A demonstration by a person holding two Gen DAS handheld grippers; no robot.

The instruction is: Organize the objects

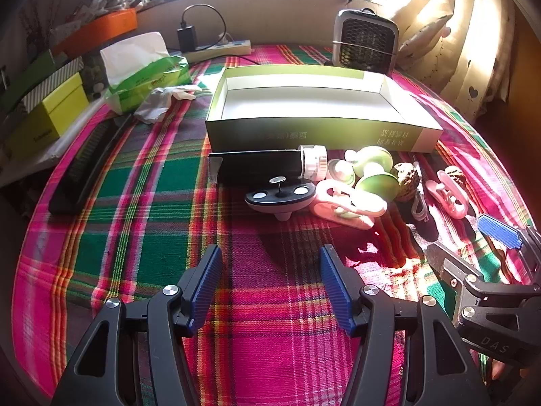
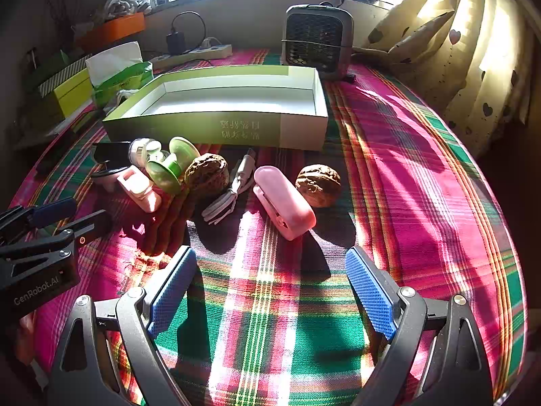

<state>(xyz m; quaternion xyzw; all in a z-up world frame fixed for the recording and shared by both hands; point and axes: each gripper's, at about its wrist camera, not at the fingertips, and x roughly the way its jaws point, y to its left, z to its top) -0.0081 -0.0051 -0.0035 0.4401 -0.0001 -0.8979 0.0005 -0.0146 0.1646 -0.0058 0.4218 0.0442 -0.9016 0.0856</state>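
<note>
The open green box [image 1: 314, 132] sits mid-table on the plaid cloth [image 1: 142, 182], its white inside bare; in the left wrist view a black tube [image 1: 257, 165], green cups [image 1: 375, 176] and pink clips [image 1: 345, 204] lie just before it, and the left gripper [image 1: 270, 287] hangs released, holding nothing. In the right wrist view, two walnuts [image 2: 318, 184], a white cable [image 2: 233, 186] and a pink case [image 2: 284, 199] lie near the box; the right gripper [image 2: 270, 291] is spread wide, empty.

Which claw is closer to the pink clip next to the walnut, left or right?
Right. The right claw hangs open just short of the pink clip, which lies straight ahead of it. The left claw is open farther left, facing the black-topped stand.
</note>
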